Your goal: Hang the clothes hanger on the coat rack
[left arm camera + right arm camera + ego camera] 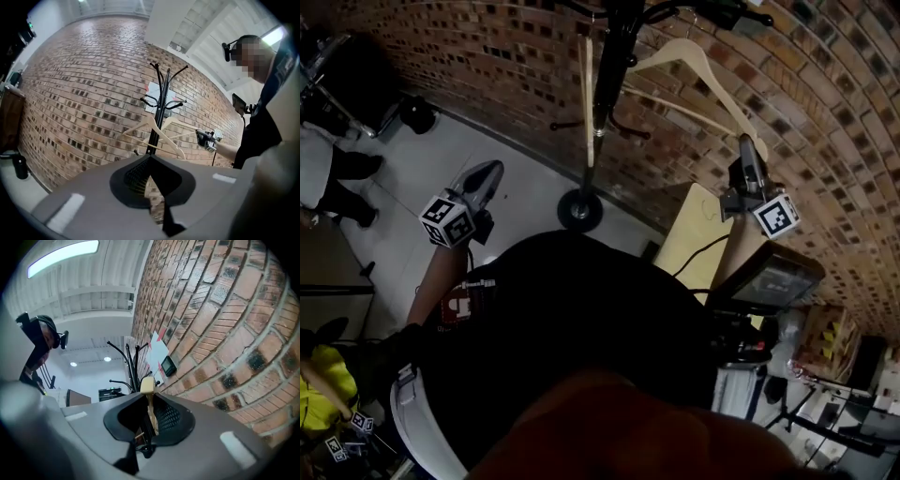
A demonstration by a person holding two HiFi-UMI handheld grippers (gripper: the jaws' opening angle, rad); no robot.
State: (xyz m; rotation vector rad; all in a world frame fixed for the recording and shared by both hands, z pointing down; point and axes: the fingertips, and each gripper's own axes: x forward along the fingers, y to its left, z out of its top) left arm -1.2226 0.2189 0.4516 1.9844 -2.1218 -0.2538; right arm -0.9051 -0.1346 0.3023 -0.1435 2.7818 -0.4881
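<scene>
The black coat rack (607, 66) stands by the brick wall on its round base (579, 208). My right gripper (748, 173) is shut on one end of a pale wooden hanger (703, 70), holding it up beside the rack. The hanger's far end reaches close to the pole. In the right gripper view the hanger (148, 386) sits clamped between the jaws, with the rack (129, 362) beyond. From the left gripper view I see the rack (159, 103), the held hanger (180, 125) and the right gripper (206, 139). My left gripper (478, 187) hovers left of the rack; its jaws (150, 161) look shut and hold nothing.
A second wooden hanger (150, 124) hangs on the rack, seen edge-on from above (588, 103). A wooden table (698, 239) and a screen (773, 277) stand at the right. A dark bottle (19, 166) sits on the floor at left. A person (328, 173) stands far left.
</scene>
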